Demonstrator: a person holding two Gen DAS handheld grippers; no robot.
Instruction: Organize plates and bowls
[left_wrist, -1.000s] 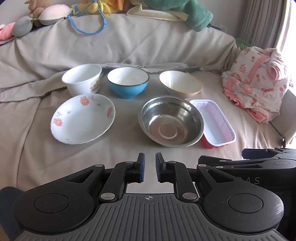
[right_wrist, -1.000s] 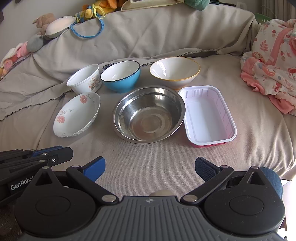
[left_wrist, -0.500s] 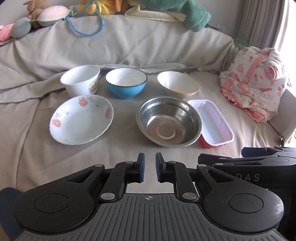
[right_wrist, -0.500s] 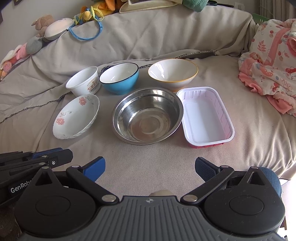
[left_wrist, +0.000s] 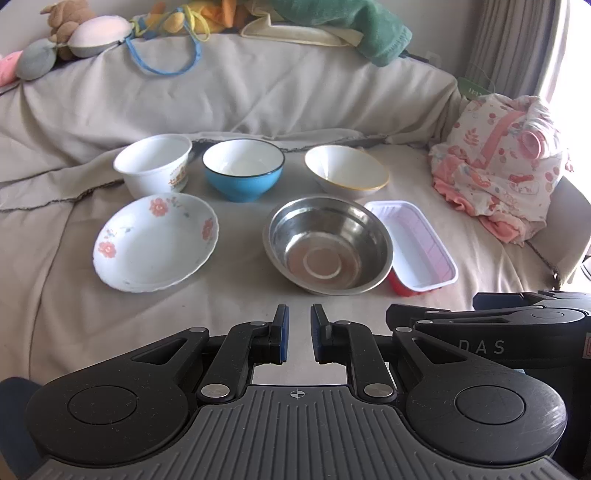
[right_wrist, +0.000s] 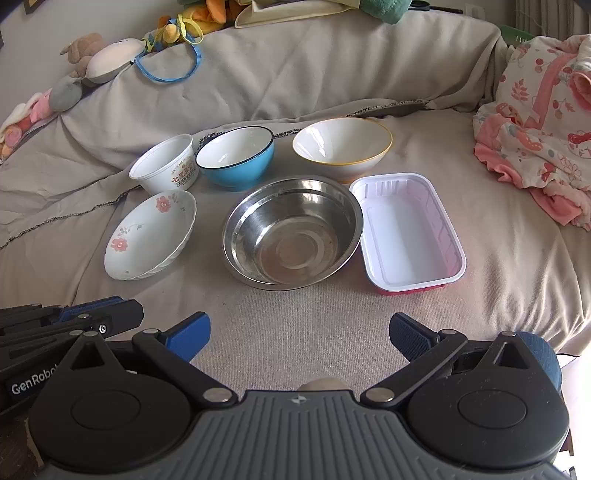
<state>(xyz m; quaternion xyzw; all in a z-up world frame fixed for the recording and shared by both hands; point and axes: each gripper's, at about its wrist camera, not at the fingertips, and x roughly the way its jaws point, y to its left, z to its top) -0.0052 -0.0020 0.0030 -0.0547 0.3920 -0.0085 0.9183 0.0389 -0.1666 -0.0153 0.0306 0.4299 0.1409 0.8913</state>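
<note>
Six dishes sit on the beige cloth in two rows. At the back stand a white printed bowl (left_wrist: 153, 164), a blue bowl (left_wrist: 243, 170) and a white bowl with a yellow rim (left_wrist: 347, 168). In front lie a flowered plate (left_wrist: 157, 242), a steel bowl (left_wrist: 327, 243) and a white plastic tray (left_wrist: 417, 245) that touches it. My left gripper (left_wrist: 299, 317) hovers short of the front row, its jaws nearly together with nothing between them. My right gripper (right_wrist: 299, 325) stands wide open and empty, in front of the steel bowl (right_wrist: 291, 230) and the tray (right_wrist: 410, 232).
A bundle of pink flowered clothes (left_wrist: 502, 166) lies at the right. Soft toys (left_wrist: 74, 33) and a green towel (left_wrist: 369, 33) rest on the covered backrest behind the dishes. The cloth's right edge drops off by the clothes.
</note>
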